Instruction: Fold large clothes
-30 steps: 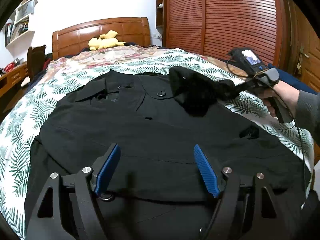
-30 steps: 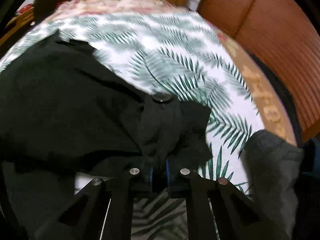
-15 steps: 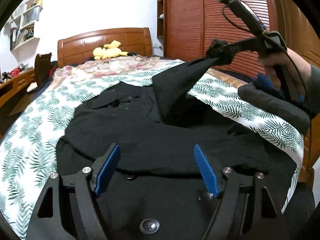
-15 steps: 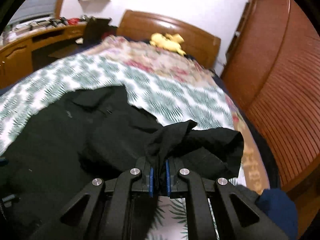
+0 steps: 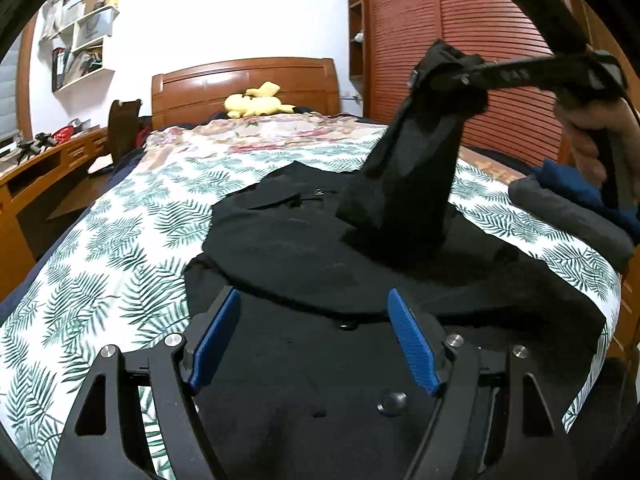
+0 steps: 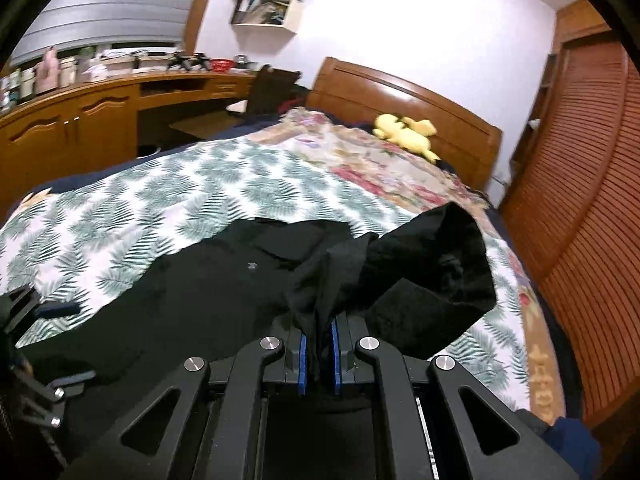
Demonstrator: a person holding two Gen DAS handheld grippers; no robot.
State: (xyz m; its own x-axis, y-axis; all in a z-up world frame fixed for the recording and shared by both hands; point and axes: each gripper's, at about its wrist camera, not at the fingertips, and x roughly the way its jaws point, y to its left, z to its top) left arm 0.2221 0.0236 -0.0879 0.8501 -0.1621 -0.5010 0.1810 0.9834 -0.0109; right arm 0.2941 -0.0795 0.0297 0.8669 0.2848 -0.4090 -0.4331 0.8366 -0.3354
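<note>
Right gripper (image 6: 319,354) clamped on bunched black fabric, the sleeve (image 5: 412,176) of the black coat (image 5: 320,264); blue pads nearly together with cloth pinched between. Now up in the air and off toward the wardrobe side, where a second ago sat low near the bedspread with the sleeve slack across the chest. Sleeve now stretched into a taut column from the coat body up to the jaws. Reads as sleeve being unfurled for a fold-in across the front; fold itself not yet laid.

Left gripper (image 5: 316,340) wide apart, holding nothing, hovering over the coat's lower front; slid back from the collar over the last second, more hem and buttons in view.

Coat lying flat, front up, on the leaf-print bedspread (image 5: 120,264), collar toward the headboard (image 5: 244,80).

Around: yellow plush toy (image 5: 256,105) by the headboard, desk (image 6: 80,116) along the left wall, louvred wardrobe (image 5: 480,60). Folded grey and blue clothes (image 5: 576,208) on the bed edge beside the person's hand (image 5: 592,136), close to the sleeve's swing path; possible snag.
</note>
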